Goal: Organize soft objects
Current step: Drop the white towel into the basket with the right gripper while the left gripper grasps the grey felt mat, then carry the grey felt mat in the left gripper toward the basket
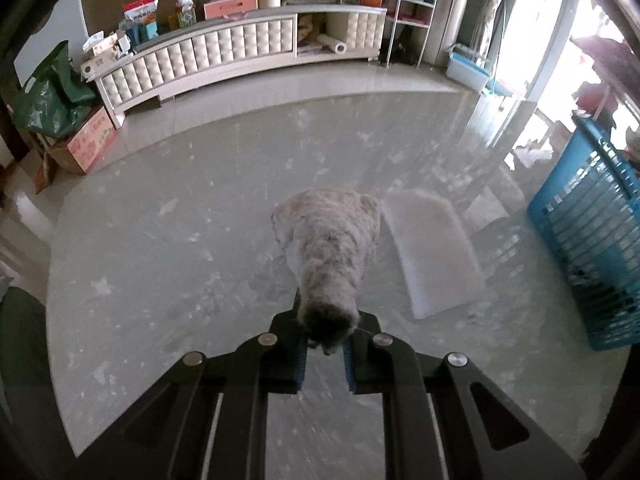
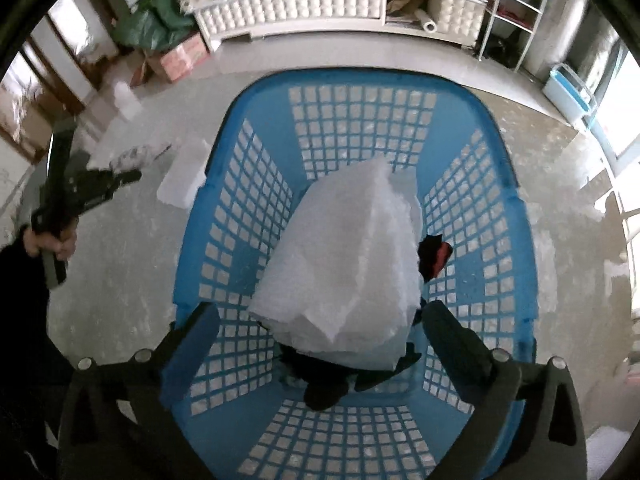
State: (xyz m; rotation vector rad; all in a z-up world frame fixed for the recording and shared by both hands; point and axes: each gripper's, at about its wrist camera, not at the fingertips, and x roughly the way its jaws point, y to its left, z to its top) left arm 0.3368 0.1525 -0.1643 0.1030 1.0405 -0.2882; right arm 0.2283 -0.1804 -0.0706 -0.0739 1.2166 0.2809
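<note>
Glossy grey table (image 1: 160,240) under both cameras. Left gripper (image 1: 326,354) with fingers clamped on a fluffy grey cloth (image 1: 332,248) — far end draped on the table, just beside a flat white pad (image 1: 432,252). Right gripper (image 2: 320,332) over the blue basket (image 2: 248,208) near the table's right edge, fingers wide apart — white foam sheet (image 2: 344,264) inside, atop dark clothes (image 2: 324,384).

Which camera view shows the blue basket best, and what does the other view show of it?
The right wrist view shows the blue basket best: it looks down into it, with the white soft sheet inside and the open right gripper above. The left wrist view shows only one outer wall at its right edge.
</note>
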